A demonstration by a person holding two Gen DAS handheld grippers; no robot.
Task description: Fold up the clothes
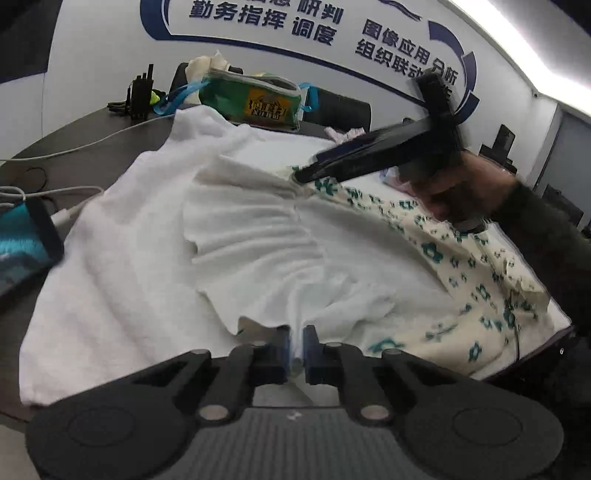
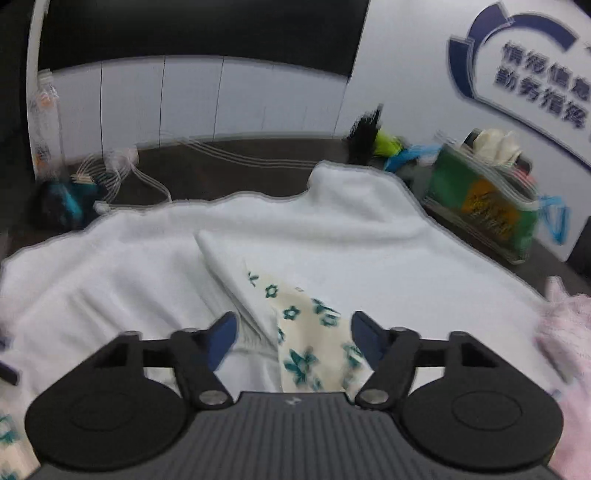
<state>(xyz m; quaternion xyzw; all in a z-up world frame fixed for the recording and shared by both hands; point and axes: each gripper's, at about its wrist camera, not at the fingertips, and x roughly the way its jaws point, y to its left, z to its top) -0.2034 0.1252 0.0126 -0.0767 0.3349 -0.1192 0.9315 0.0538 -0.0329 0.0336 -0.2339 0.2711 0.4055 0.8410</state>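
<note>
Left gripper [image 1: 295, 341] pinching white cloth; right gripper [image 2: 293, 334] open above the garment.

Wall lettering [image 1: 266, 18] in blue Chinese characters, partly legible in the left view ("勤务指挥 调度"), blurred in the right. Green bag [image 1: 255, 101] on the far bench [image 1: 96, 129] carries a yellow label, unreadable. Floral garment [image 1: 476, 291] lies on the white towel [image 1: 122, 258]; left fingers closed on its white ruffled edge. Right fingers spread, gripping nothing. Only the left view shows the hand [image 1: 465, 184]; only the right shows a pink cloth [image 2: 569, 332] and bottle [image 2: 46, 118].

right tongs [image 2: 293, 334] parted, floral garment [image 2: 314, 350] between
</note>
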